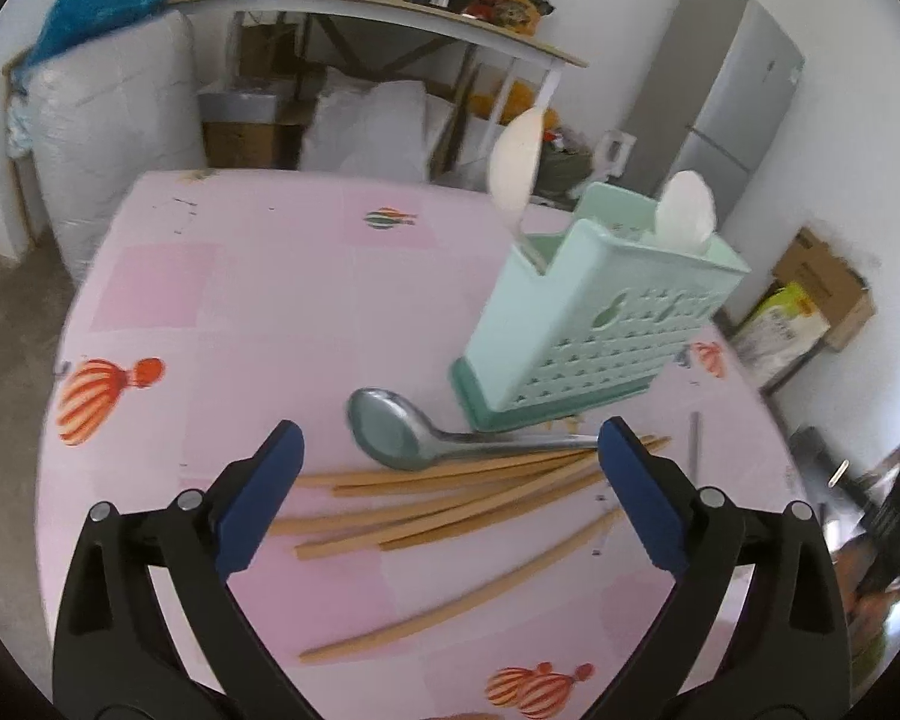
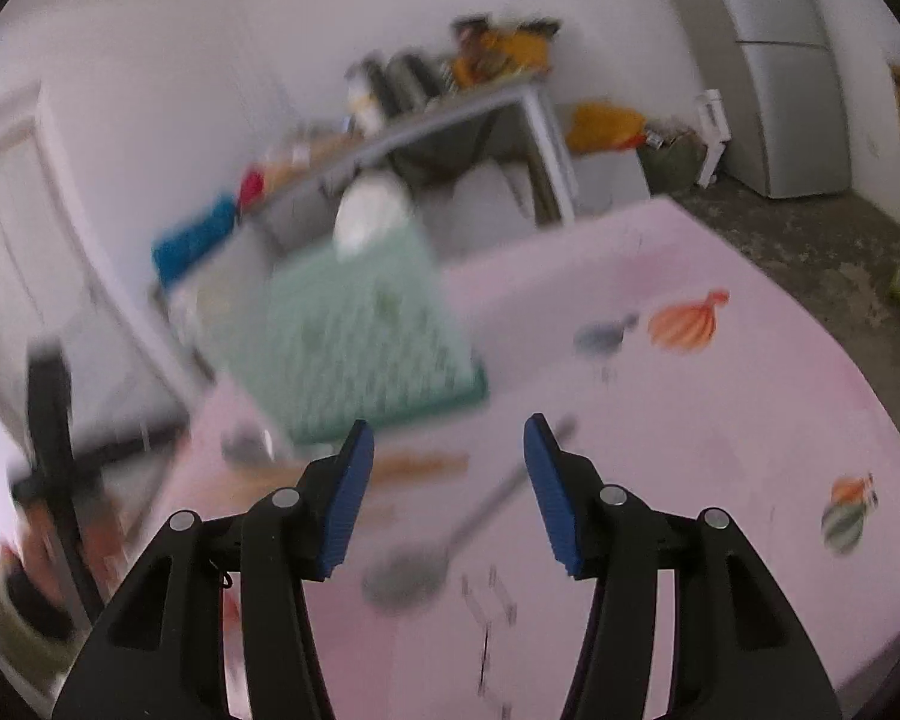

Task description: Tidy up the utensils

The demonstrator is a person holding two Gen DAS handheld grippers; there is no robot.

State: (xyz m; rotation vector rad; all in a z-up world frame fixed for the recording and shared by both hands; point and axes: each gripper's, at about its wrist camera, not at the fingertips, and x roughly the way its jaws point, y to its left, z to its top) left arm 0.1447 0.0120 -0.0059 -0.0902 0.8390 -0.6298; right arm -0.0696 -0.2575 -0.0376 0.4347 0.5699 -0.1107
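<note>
Legible text: none that I can read. The cardboard box (image 1: 834,282) and yellow bag (image 1: 783,324) by the wall carry printing, too small and blurred to make out.

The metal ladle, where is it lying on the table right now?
In the left wrist view the metal ladle lies on the pink tablecloth, just in front of the green utensil holder. Its handle runs right, over the wooden chopsticks.
</note>
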